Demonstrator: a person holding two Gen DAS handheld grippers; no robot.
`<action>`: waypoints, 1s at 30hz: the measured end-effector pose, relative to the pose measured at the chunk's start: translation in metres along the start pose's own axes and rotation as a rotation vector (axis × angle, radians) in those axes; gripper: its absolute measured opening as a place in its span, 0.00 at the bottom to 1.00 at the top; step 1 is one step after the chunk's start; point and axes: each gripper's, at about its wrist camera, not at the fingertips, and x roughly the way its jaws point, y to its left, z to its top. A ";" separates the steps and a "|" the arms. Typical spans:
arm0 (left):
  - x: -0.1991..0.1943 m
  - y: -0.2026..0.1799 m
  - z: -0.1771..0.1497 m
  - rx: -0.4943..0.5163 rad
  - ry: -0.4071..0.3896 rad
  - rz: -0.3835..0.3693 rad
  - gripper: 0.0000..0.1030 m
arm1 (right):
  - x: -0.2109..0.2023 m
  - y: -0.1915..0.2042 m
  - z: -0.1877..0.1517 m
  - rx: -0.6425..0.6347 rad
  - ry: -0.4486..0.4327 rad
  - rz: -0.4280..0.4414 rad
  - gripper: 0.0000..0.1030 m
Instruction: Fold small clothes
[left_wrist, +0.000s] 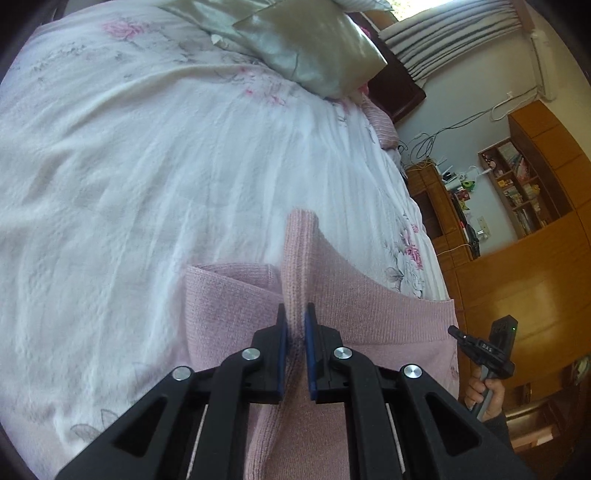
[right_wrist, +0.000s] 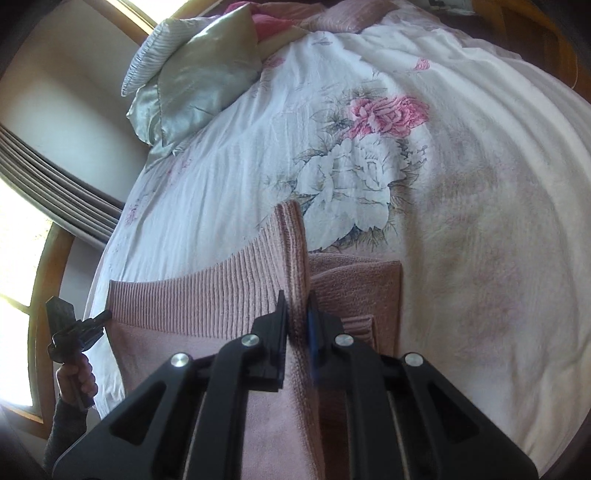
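Note:
A small pink knitted garment (left_wrist: 236, 314) lies partly folded on the white floral bedspread (left_wrist: 147, 166). My left gripper (left_wrist: 295, 325) is shut on a raised fold of its knit edge, which stands up between the blue pads. In the right wrist view the same pink garment (right_wrist: 207, 295) shows its ribbed hem, and my right gripper (right_wrist: 297, 317) is shut on another lifted ridge of that hem. Each gripper appears in the other's view, held in a hand, at the garment's far side: the right one (left_wrist: 480, 350), the left one (right_wrist: 74, 332).
Satin pillows (left_wrist: 314, 48) lie at the head of the bed (right_wrist: 199, 85). Wooden shelves and cabinets (left_wrist: 524, 206) stand past the bed's edge, with curtains (right_wrist: 55, 192) and a window on the other side. The bedspread (right_wrist: 480, 221) stretches wide beyond the garment.

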 end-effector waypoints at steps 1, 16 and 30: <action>0.004 0.000 0.005 0.002 0.004 0.004 0.08 | 0.004 0.000 0.003 0.000 -0.001 -0.005 0.08; 0.026 0.017 0.018 -0.026 -0.009 -0.010 0.08 | 0.025 -0.015 0.020 0.028 -0.013 -0.007 0.08; 0.025 -0.043 0.015 0.120 -0.027 -0.058 0.30 | 0.039 -0.009 0.019 0.083 -0.008 0.193 0.23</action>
